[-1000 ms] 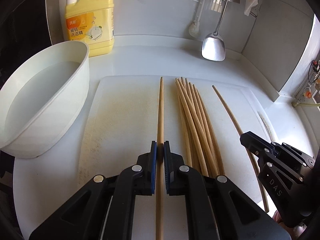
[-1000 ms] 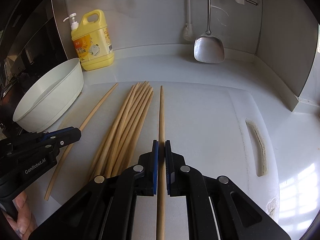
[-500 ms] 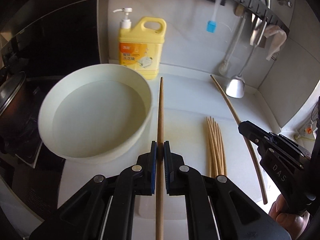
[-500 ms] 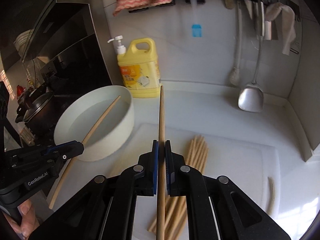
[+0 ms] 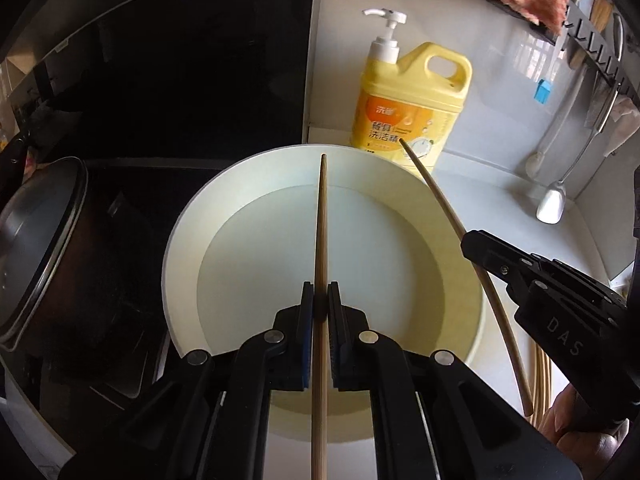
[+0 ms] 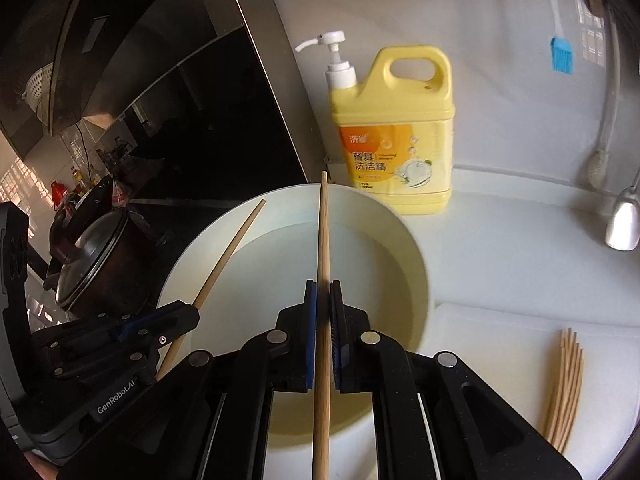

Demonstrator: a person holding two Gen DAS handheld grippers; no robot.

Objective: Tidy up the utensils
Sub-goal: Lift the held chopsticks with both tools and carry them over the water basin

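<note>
**Chopsticks over the basin**

While both tools hover above the white basin [image 5: 448,216], left tool [image 5: 321,300] is clenched on one chopstick [image 5: 321,240], right tool [image 6: 323,300] grips another chopstick [image 6: 323,248]. Spare chopsticks [image 6: 566,376] sit at 4 o'clock on the counter [image 6: 520,248].

Black left tool [image 5: 320,304] and right tool [image 6: 323,300] (blue pads, silver screws, white lettering).

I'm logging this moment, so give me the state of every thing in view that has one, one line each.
left gripper: shut on a chopstick, over the basin.
right gripper: shut on a chopstick, over the basin.
left chopstick: held, off the board.
right chopstick: held, off the board.
white basin: upright, holding water.
chopstick bundle: lying on the cutting board.
detergent bottle: upright.
pot: lid on.
</note>
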